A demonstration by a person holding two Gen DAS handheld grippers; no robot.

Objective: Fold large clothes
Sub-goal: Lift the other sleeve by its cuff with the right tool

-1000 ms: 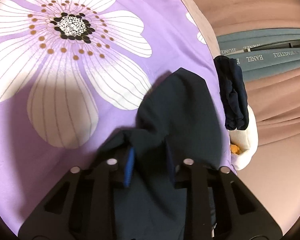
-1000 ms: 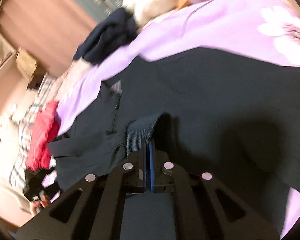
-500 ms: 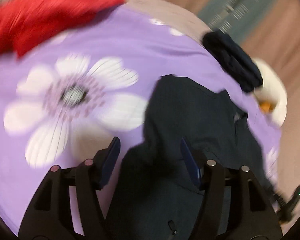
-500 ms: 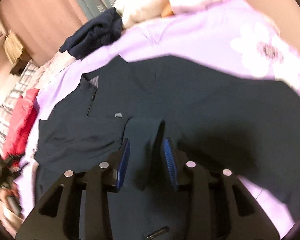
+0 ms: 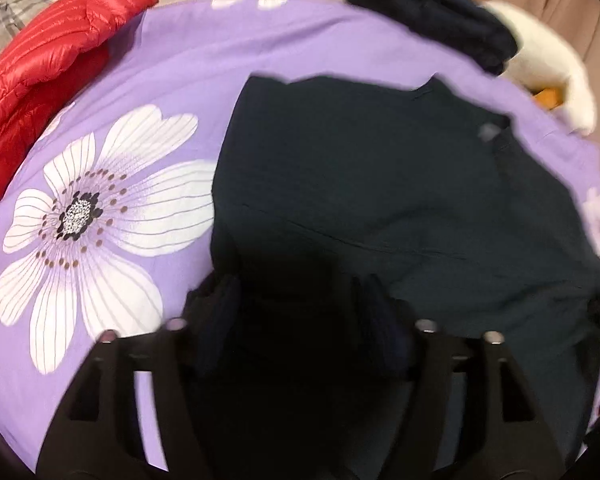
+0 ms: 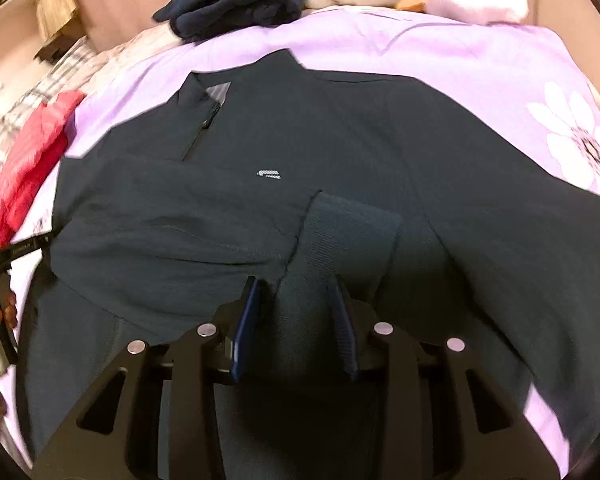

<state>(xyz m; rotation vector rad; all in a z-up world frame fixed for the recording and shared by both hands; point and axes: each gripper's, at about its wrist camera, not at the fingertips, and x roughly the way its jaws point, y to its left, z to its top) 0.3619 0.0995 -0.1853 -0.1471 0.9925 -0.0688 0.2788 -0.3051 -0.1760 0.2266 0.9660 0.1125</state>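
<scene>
Both grippers have let go since a second ago: the left gripper [image 5: 296, 320] and right gripper [image 6: 296, 316] now hover with fingers spread over the dark jacket [image 6: 340, 140], which lies flat on the purple bedsheet [image 6: 460, 52]. One sleeve [image 6: 172, 216] lies folded across the chest, so the other sleeve looks due next; pinch it near the cuff and lay it flat without dragging the body.

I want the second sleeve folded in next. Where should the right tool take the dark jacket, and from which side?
Probably at the outstretched sleeve of the dark jacket, near its far end, coming down from above to pinch the flat cloth. The other sleeve's ribbed cuff already lies folded across the chest, between the open fingers of the right tool. Its cuff lies out of view.
</scene>
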